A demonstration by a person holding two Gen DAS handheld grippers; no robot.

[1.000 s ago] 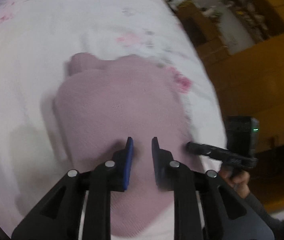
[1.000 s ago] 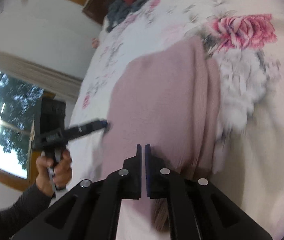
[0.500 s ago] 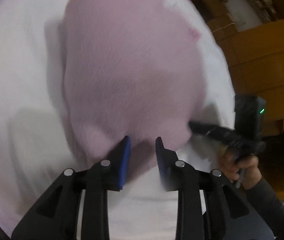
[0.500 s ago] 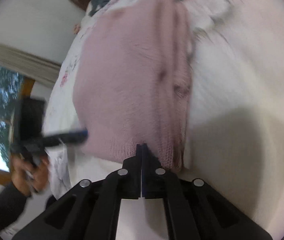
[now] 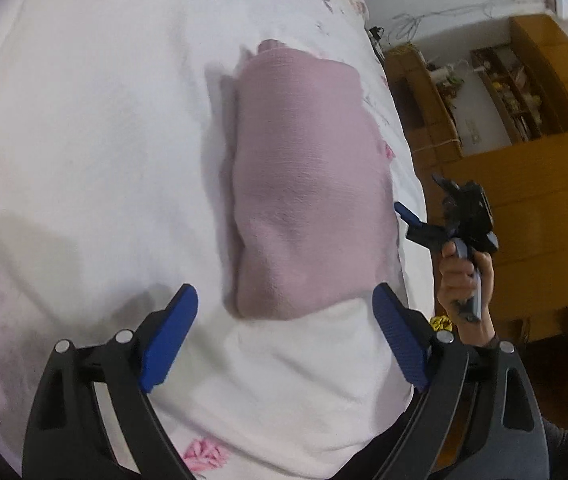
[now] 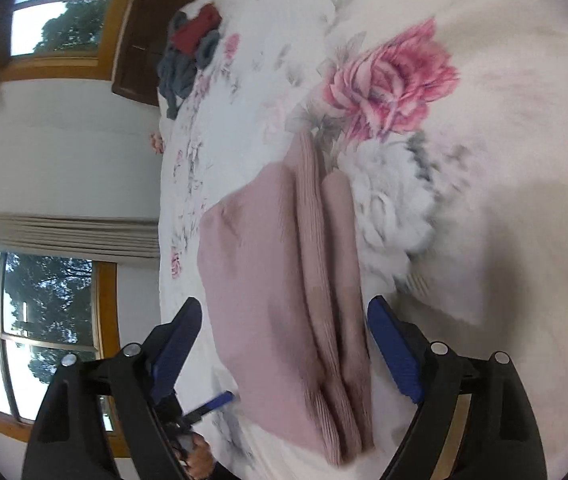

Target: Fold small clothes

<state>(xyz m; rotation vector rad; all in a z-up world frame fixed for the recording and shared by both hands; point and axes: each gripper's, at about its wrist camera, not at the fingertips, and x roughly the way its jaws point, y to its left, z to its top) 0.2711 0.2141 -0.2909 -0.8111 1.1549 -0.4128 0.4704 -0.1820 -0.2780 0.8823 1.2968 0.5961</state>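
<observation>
A folded dusty-pink knit garment lies flat on the white floral bedspread. My left gripper is open, its blue pads held wide just short of the garment's near edge, gripping nothing. In the right wrist view the same pink garment shows its stacked folded edges running away from the camera. My right gripper is open too, jaws spread on either side of the fold without touching it. The right gripper also appears in the left wrist view, held by a hand beside the bed's edge.
A heap of grey and red clothes sits at the far end of the bed near the dark headboard. Windows and a white wall lie to the left. Wooden cabinets and shelves stand beyond the bed's right edge.
Both grippers have gone from shut or nearly shut to wide open and pulled back from the pink garment, which now lies released and folded on the bed.
</observation>
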